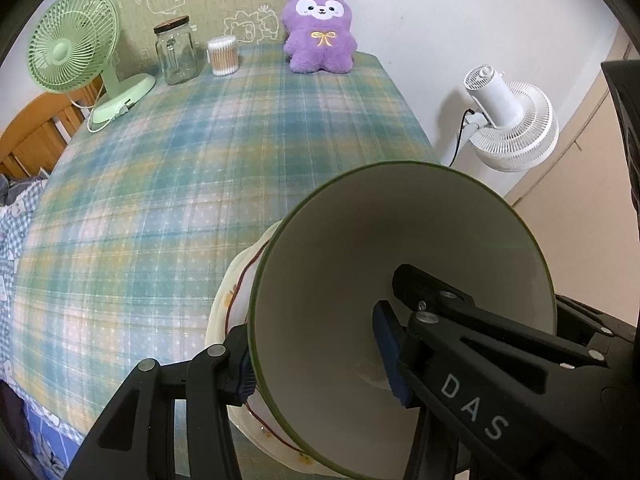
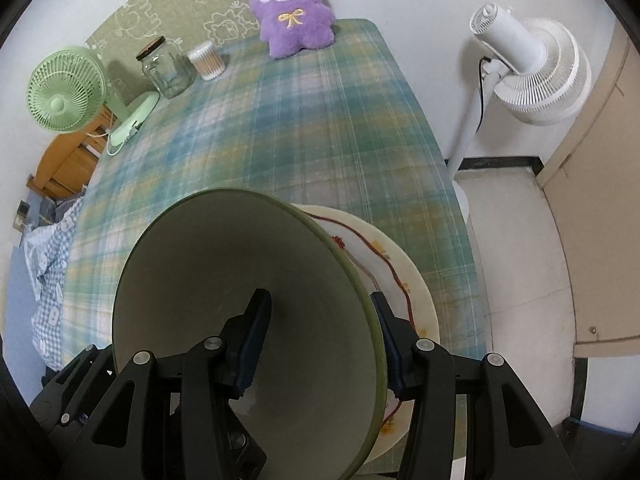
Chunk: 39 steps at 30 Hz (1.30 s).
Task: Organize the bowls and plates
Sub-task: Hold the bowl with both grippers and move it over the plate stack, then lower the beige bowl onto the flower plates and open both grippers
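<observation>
A deep bowl with a green outside and a cream inside is held between both grippers, tilted, just over a cream plate with a red-brown floral line. My left gripper is shut on the bowl's left wall, with one pad outside and one inside. In the right wrist view, the right gripper is shut on the opposite wall of the bowl in the same way. The plate lies on the plaid tablecloth near the table's right edge. The bowl hides most of the plate.
At the far end of the table stand a green desk fan, a glass jar, a tub of cotton swabs and a purple plush toy. A white floor fan stands beside the table's right edge.
</observation>
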Available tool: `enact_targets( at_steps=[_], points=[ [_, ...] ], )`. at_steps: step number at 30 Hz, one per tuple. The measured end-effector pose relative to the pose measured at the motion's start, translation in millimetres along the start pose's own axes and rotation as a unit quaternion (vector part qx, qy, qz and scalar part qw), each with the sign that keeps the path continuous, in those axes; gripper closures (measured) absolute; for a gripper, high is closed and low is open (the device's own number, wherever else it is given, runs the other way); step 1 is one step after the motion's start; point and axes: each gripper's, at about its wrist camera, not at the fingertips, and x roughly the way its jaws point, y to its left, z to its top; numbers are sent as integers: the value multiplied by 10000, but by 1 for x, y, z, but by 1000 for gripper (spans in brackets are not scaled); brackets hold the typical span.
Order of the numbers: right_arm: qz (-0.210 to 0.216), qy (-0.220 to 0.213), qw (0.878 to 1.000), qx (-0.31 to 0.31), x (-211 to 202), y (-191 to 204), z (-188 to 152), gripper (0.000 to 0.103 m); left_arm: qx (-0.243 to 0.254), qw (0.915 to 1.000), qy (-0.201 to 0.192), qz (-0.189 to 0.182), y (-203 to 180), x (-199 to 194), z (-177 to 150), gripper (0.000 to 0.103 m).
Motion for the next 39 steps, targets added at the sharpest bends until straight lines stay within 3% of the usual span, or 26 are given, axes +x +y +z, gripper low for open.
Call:
enact_targets(
  at_steps=[12, 19, 24, 31, 39],
  points=[
    [61, -55, 10000, -7, 2, -2, 2, 47, 8, 10000, -86, 10, -1, 3, 1, 51],
    [-23, -264, 9995, -156, -4, 2, 0, 47, -94, 9996, -95, -249, 4, 2, 0, 31],
    [-80, -525, 9979, -369, -15, 5, 0, 25, -154, 9995, -189, -223, 8, -6, 0, 19],
    [-92, -773, 9955, -533, -36, 10, 2, 21, -117, 9987, -495, -45, 10, -28, 2, 17],
    [-189, -1338, 9888, -629, -71, 27, 0, 21, -248, 9939, -1073, 112, 28, -63, 5, 17]
  ],
)
